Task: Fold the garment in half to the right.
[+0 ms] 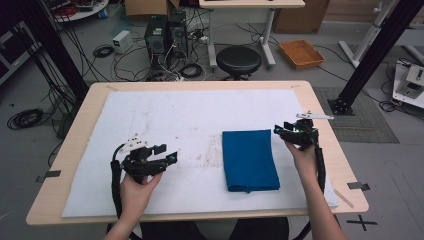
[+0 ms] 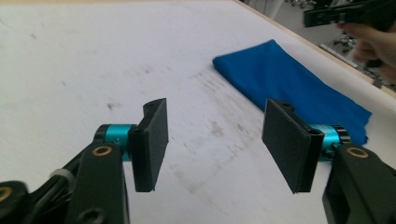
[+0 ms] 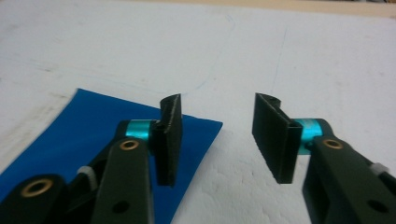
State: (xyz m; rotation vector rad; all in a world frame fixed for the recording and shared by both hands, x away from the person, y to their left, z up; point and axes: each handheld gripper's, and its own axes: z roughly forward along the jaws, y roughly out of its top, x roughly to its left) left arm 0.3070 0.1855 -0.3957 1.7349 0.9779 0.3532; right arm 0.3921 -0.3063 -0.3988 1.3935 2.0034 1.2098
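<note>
Cloth (image 1: pixel 249 159), blue and folded, lies flat on the white sheet (image 1: pixel 165 115) of the table, right of the middle. My left gripper (image 1: pixel 169 153) is well apart from it on the left, jaws wide open with nothing between them. My right gripper (image 1: pixel 278 131) hovers just beside the cloth's far right corner, jaws also apart and empty.

Left tongs (image 1: pixel 167 152) and right tongs (image 1: pixel 284 131): black bodies, flat black pads, teal collars, brass pivot screws, black trailing cables, grey three-cornered top plates.
</note>
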